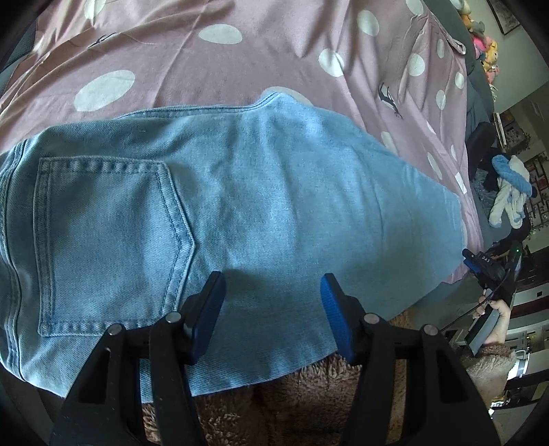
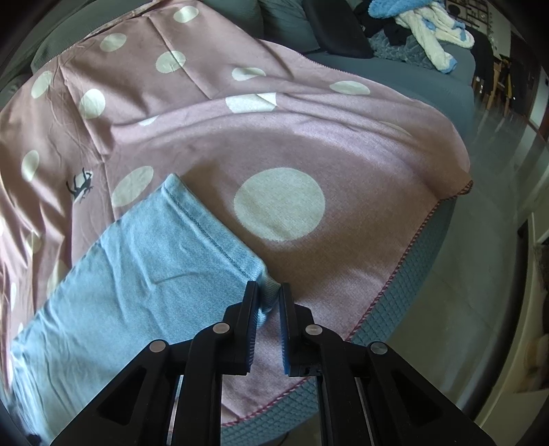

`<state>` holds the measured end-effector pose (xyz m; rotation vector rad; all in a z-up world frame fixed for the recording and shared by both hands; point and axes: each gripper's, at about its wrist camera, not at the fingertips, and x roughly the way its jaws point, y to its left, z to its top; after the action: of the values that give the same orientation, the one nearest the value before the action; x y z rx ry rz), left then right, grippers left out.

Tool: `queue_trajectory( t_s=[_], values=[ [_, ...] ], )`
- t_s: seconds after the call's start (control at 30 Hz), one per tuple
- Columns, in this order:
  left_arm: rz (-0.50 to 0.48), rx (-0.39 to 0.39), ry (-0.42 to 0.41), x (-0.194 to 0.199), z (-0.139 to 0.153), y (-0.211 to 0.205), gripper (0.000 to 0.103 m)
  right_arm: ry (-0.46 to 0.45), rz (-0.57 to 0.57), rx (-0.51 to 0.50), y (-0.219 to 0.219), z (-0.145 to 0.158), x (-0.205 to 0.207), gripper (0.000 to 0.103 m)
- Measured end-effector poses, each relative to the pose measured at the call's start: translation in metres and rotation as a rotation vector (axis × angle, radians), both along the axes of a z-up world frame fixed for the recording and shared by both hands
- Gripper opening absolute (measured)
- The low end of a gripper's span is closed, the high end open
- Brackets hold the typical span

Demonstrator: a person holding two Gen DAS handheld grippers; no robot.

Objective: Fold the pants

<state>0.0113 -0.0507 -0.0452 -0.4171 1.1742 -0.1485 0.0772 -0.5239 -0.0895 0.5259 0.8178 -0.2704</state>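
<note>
Light blue denim pants (image 1: 240, 206) lie flat on a pink polka-dot blanket (image 1: 206, 61), back pocket (image 1: 109, 240) facing up at the left. My left gripper (image 1: 272, 291) is open and empty, hovering just above the pants' near edge. In the right wrist view the pant leg (image 2: 144, 291) stretches away to the left, and my right gripper (image 2: 268, 291) is shut on the near corner of its hem (image 2: 269, 295). The right gripper also shows in the left wrist view (image 1: 487, 271), held in a hand at the far right.
The blanket (image 2: 343, 144) covers a teal quilted sofa (image 2: 394, 308). A blue and white fluffy garment (image 2: 429, 31) lies on the sofa's far end. A brown fluffy sleeve (image 1: 291, 405) is below the left gripper. Bare floor (image 2: 480, 274) lies to the right.
</note>
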Motion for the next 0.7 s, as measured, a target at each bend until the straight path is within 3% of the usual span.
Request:
queue_trajectory(
  t_s=[0.1,0.23,0.33,0.47,0.7],
  values=[
    [0.001,-0.007,-0.003,0.000,-0.001,0.001,0.058,0.006,-0.034,-0.014,-0.003,0.000,-0.006,0.035],
    [0.004,-0.013,-0.003,0.000,-0.002,0.002,0.060,-0.059,-0.022,0.134,-0.015,-0.003,-0.023,0.037],
    [0.001,-0.025,-0.006,0.001,-0.002,0.001,0.065,-0.096,0.005,0.211,-0.014,-0.006,-0.028,0.047],
    [-0.004,-0.018,-0.009,0.002,-0.002,-0.002,0.066,-0.131,0.067,0.272,-0.005,-0.011,-0.020,0.047],
    [0.001,-0.041,-0.008,0.003,-0.002,0.001,0.066,-0.167,0.046,0.313,-0.007,-0.014,0.001,0.047]
  ],
)
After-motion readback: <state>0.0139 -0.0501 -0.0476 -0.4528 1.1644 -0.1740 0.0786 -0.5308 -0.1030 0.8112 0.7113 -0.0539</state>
